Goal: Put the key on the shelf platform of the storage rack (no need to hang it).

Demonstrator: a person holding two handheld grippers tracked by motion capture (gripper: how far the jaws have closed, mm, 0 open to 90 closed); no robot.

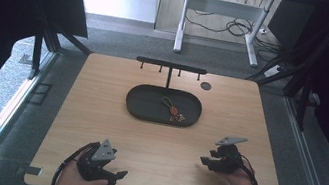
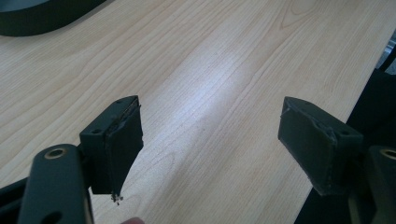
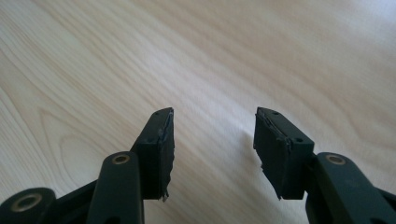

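Note:
A dark oval tray (image 1: 142, 104) lies at the middle of the wooden table (image 1: 98, 112), and a small keychain with a cord and orange-brown bits (image 1: 173, 110) rests inside it. Behind the tray stands a black T-shaped rack with pegs (image 1: 171, 66). My left gripper (image 1: 119, 175) is held by a hand near the table's front left edge, open wide with nothing between its jaws (image 2: 210, 140). My right gripper (image 1: 204, 161) is at the front right, also open and empty (image 3: 214, 144). Both are well short of the tray.
A small dark round disc (image 1: 205, 85) sits on the table at the back right. The tray's edge (image 2: 42, 18) shows at the top left of the left gripper view. Beyond the table are a white desk frame (image 1: 217, 10) and cables on the floor.

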